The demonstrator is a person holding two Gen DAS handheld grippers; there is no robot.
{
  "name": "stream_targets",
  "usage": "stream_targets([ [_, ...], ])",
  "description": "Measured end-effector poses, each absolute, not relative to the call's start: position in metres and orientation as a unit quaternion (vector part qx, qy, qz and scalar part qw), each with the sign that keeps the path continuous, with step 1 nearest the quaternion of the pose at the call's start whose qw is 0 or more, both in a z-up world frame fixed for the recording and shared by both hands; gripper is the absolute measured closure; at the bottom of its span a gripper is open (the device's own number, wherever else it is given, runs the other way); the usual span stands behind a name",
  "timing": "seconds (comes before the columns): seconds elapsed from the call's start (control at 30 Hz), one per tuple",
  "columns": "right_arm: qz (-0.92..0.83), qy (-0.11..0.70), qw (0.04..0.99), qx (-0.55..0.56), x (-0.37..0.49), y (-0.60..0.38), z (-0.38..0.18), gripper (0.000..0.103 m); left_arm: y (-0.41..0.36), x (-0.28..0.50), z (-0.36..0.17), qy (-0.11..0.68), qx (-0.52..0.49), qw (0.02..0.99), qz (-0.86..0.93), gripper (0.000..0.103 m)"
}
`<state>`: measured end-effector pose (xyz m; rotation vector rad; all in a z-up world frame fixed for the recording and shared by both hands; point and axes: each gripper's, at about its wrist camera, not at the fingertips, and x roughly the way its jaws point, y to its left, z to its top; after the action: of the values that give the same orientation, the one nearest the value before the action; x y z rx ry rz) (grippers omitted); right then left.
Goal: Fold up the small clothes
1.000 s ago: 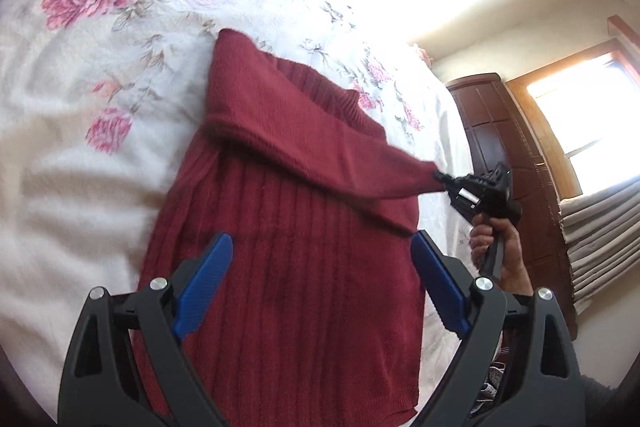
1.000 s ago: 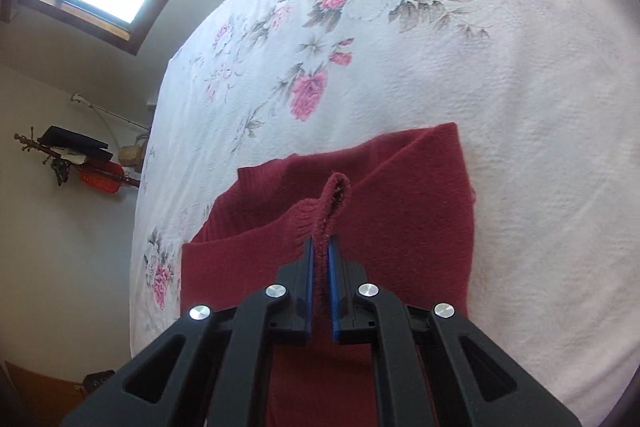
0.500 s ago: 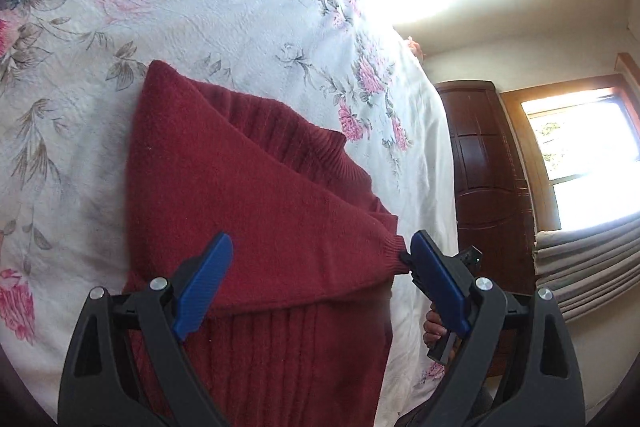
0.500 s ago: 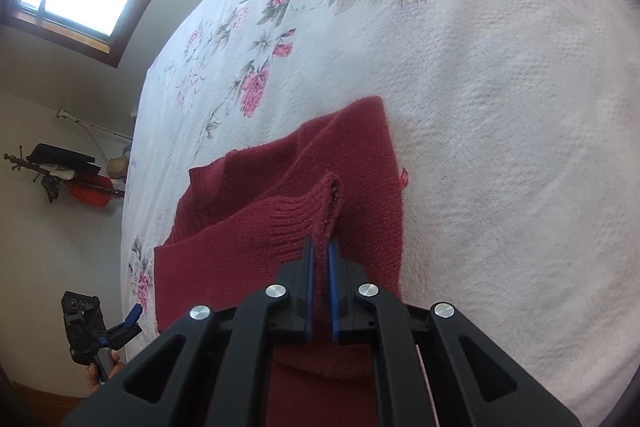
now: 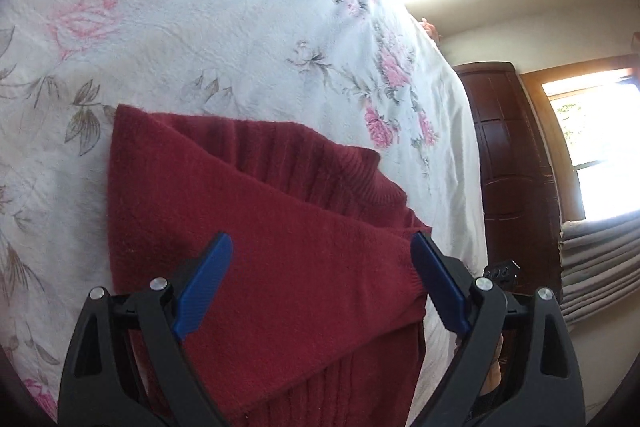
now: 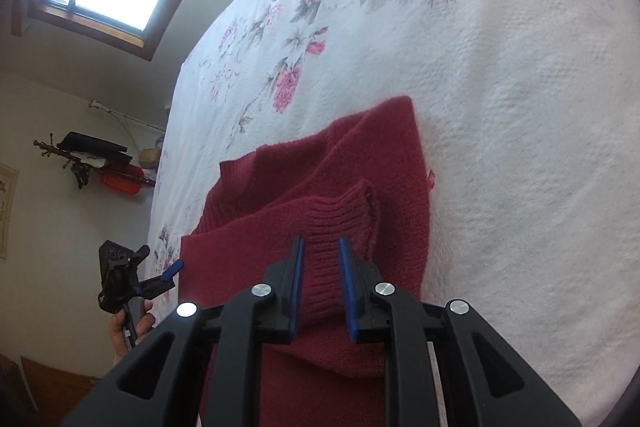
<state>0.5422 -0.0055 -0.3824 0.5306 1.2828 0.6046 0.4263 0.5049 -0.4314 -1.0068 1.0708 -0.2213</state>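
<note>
**One sleeve across, fold only begun**

The red sweater (image 5: 248, 267) lies flat on the floral bedspread (image 5: 200, 27), collar toward the far end. One sleeve (image 5: 304, 287) is laid slanting across the sweater's chest, its ribbed cuff (image 6: 340, 223) resting near the sweater's opposite edge. The right gripper (image 6: 321, 287) stands parted a little around that cuff, apparently no longer pinching it. The left gripper (image 5: 320, 287) hangs wide spread above the sweater, holding nothing. Judged from this, the first sleeve is done; the other sleeve, not clearly visible, and the body folds remain
</note>
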Motion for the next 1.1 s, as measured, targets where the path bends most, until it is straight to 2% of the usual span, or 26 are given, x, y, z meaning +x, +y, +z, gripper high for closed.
stream_targets([
  [0.03, 0.265, 0.590, 0.724, 0.238, 0.542, -0.007, -0.393, 0.085, 0.507, 0.427, -0.443, 0.498, -0.461, 0.728, -0.096, 0.015],
  [0.1, 0.253, 0.600, 0.723, 0.232, 0.541, -0.013, -0.407, 0.098, 0.511, 0.425, -0.445, 0.499, -0.465, 0.725, -0.099, 0.018],
  [0.17, 0.256, 0.594, 0.727, 0.229, 0.536, -0.017, -0.401, 0.097, 0.515, 0.417, -0.427, 0.476, -0.481, 0.727, -0.119, 0.018],
  [0.2, 0.266, 0.586, 0.732, 0.225, 0.532, -0.016, -0.393, 0.091, 0.514, 0.408, -0.415, 0.456, -0.485, 0.731, -0.147, 0.017],
  [0.27, 0.297, 0.572, 0.732, 0.222, 0.521, -0.012, -0.377, 0.087, 0.506, 0.390, -0.396, 0.444, -0.463, 0.743, -0.191, 0.016],
  [0.4, 0.310, 0.592, 0.713, 0.211, 0.507, 0.001, -0.391, 0.087, 0.491, 0.372, -0.424, 0.508, -0.416, 0.737, -0.163, 0.015],
  [0.43, 0.298, 0.605, 0.709, 0.204, 0.506, 0.002, -0.403, 0.088, 0.491, 0.371, -0.437, 0.520, -0.410, 0.733, -0.152, 0.018],
  [0.5, 0.284, 0.613, 0.709, 0.202, 0.503, -0.002, -0.417, 0.098, 0.495, 0.369, -0.444, 0.520, -0.415, 0.731, -0.149, 0.023],
  [0.53, 0.281, 0.613, 0.708, 0.211, 0.502, -0.006, -0.416, 0.098, 0.496, 0.368, -0.439, 0.520, -0.416, 0.732, -0.145, 0.023],
  [0.57, 0.279, 0.609, 0.708, 0.222, 0.499, -0.011, -0.409, 0.095, 0.497, 0.364, -0.429, 0.517, -0.411, 0.737, -0.143, 0.023],
  [0.6, 0.282, 0.601, 0.711, 0.232, 0.493, -0.018, -0.400, 0.085, 0.497, 0.357, -0.418, 0.509, -0.404, 0.746, -0.145, 0.020],
  [0.67, 0.295, 0.589, 0.711, 0.247, 0.474, -0.034, -0.383, 0.074, 0.497, 0.332, -0.397, 0.498, -0.391, 0.758, -0.157, 0.015],
  [0.77, 0.310, 0.594, 0.697, 0.254, 0.427, -0.064, -0.368, 0.072, 0.490, 0.272, -0.382, 0.508, -0.383, 0.752, -0.173, 0.014],
  [0.97, 0.295, 0.649, 0.658, 0.241, 0.295, -0.124, -0.373, 0.054, 0.471, 0.116, -0.394, 0.562, -0.393, 0.710, -0.163, 0.013],
  [1.1, 0.282, 0.667, 0.636, 0.265, 0.221, -0.145, -0.382, 0.053, 0.470, 0.043, -0.414, 0.570, -0.435, 0.685, -0.131, 0.013],
])
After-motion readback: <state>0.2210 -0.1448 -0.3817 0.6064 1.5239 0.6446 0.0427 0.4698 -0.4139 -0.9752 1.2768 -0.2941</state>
